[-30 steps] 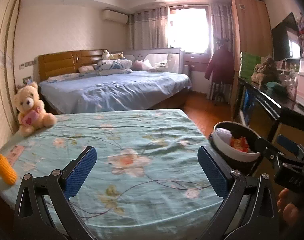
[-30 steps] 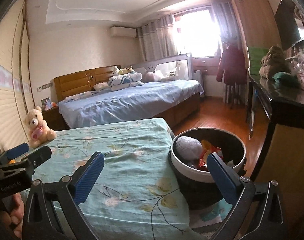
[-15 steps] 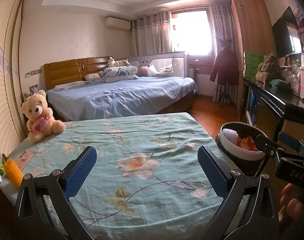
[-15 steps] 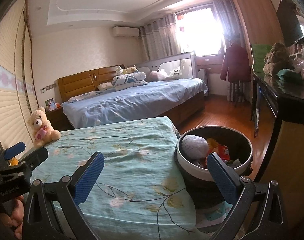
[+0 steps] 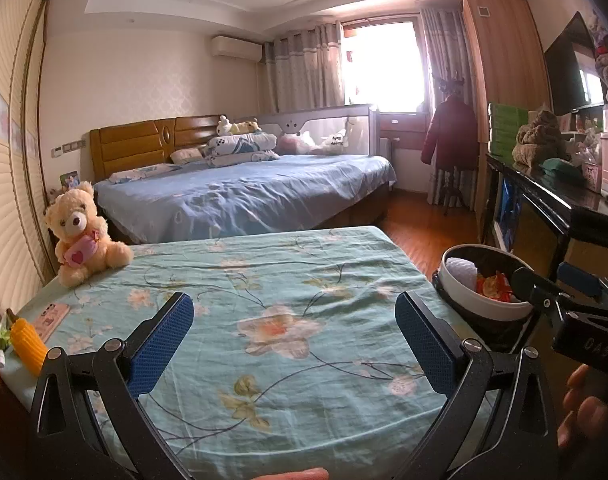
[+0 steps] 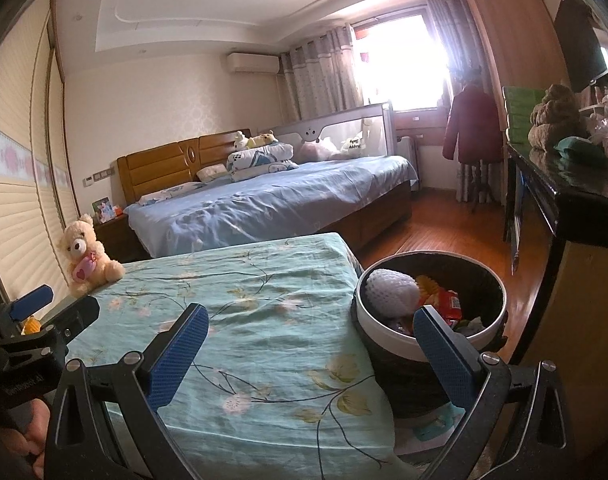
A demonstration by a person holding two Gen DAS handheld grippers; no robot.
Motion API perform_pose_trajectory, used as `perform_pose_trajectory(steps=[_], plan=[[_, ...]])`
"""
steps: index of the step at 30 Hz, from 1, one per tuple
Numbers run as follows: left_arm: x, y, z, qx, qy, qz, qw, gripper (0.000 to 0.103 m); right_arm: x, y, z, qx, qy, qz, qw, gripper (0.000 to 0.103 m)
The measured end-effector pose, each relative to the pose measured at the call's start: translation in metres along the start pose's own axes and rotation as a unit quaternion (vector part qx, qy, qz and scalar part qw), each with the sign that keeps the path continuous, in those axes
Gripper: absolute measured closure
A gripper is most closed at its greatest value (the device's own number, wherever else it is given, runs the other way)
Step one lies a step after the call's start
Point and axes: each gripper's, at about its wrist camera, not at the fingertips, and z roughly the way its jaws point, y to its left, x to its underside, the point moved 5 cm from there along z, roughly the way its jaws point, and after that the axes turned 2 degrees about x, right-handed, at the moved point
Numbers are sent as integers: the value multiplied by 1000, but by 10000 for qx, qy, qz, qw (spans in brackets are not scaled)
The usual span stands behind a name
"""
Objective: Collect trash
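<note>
Trash bin between right tool fingers

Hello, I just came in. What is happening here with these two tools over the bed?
A person holds a gripper in each hand above a bed with a floral sheet. The left gripper and the right gripper are both open and hold nothing. Beside the bed stands a trash bin that already contains a white foam net and wrappers. On the sheet remain a teddy bear, a phone and a corn cob.
</note>
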Motion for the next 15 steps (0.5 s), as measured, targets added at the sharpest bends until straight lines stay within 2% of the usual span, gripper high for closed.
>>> perform_pose_trajectory(steps=[15], plan=[[1,0,-1,-31,17,-17,10000,0,-1,2,-3,-34,13,8,10000,0]])
